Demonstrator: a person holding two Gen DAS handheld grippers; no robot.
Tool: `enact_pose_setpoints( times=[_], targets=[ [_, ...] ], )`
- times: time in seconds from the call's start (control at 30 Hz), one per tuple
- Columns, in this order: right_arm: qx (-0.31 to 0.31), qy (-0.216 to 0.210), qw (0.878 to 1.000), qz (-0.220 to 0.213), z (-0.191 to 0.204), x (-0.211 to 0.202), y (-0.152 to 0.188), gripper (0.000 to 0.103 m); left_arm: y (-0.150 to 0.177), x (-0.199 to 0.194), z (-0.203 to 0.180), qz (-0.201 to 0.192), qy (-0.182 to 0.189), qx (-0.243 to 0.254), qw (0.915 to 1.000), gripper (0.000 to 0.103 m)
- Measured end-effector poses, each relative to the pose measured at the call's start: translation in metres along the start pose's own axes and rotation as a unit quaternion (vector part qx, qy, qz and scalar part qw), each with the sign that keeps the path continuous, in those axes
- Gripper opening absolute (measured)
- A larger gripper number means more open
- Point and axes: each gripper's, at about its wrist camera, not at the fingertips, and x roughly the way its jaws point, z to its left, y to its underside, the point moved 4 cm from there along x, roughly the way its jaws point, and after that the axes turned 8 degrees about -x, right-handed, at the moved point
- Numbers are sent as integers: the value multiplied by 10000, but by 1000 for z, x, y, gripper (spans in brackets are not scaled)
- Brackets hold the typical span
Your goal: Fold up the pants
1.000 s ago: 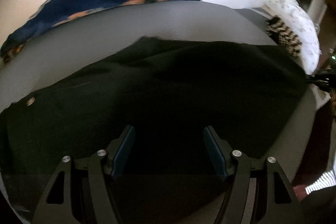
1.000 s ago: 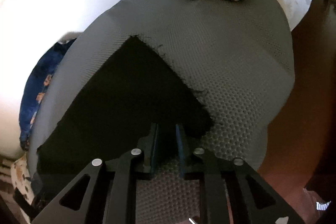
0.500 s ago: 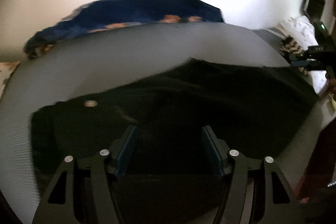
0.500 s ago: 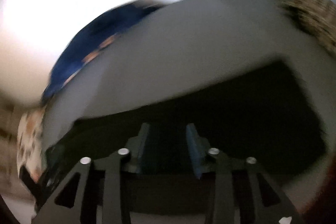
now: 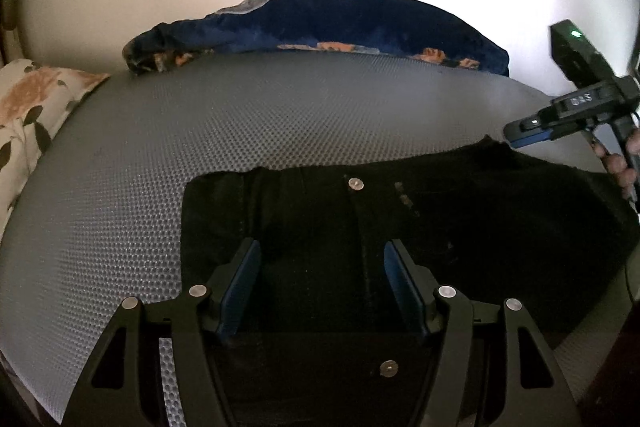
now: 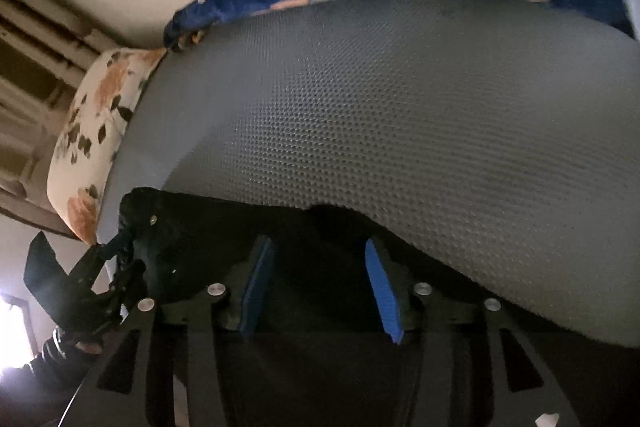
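Right gripper [image 6: 318, 287] swung off pants [image 5: 400, 227] hem, jaws just opening, empty; left gripper [image 5: 322, 287] jaws wide, empty.

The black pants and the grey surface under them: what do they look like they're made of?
The black pants look like a matte woven cloth, possibly denim: a metal button at the waistband and small rivets, no sheen. The grey surface looks like a foam or rubbery mat with a regular dimpled texture; it could also be a mesh fabric.

Bare grey mat [image 5: 280, 115] lies open beyond the pants [image 5: 460, 227] (blue blanket [image 5: 360, 23] bounds the far edge).
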Motion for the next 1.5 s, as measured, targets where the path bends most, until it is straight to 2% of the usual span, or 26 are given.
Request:
enact_pose_setpoints(
  times=[0.1,0.17,0.2,0.23,0.4,0.6,0.67,0.73,0.8,0.93,1.0,1.07,1.13,1.27,1.43,1.5],
  targets=[
    [-49,-97,9996,243,1,16,-2,47,4,6,3,58,72,-6,10000,65],
    [-41,-225,9997,132,2,16,-4,17,5,8,5,91,140,-32,9999,65],
    [3,-327,9995,-10,3,11,-9,10,5,9,6,92,175,-46,9998,65],
    [-24,-325,9993,-170,4,5,-14,10,6,10,7,84,206,-52,9997,65],
    [-175,226,9994,-180,7,22,-17,9,12,13,11,62,294,-44,9995,65],
    [37,341,9990,-271,-1,33,-15,9,14,18,12,114,305,-4,9995,65],
    [146,294,9990,-299,1,27,-17,14,12,16,8,166,198,83,9996,65],
    [246,249,9978,-566,3,9,-17,28,7,11,3,215,67,115,9997,65],
    [315,276,9952,-889,3,-16,-13,36,3,0,-5,153,207,41,9997,66],
    [312,597,9903,-1219,1,-59,10,36,-5,-16,-41,-146,483,369,9980,70],
    [389,987,9860,-1286,-8,-74,32,36,-13,-15,-66,-215,608,658,9958,70],
    [503,1378,9813,-1246,-18,-82,56,36,-21,-8,-92,-168,814,803,9933,70],
    [693,1575,9783,-1158,-31,-83,77,36,-27,4,-119,-108,1083,945,9896,70],
    [976,1992,9700,-993,-57,-82,113,36,-34,39,-165,130,1214,1211,9851,70],
    [1083,2258,9625,-1044,-73,-84,127,36,-43,74,-200,357,1421,1215,9817,63],
    [1000,2557,9562,-1012,-78,-81,127,36,-47,89,-213,431,1395,1347,9801,54]
  ],
)
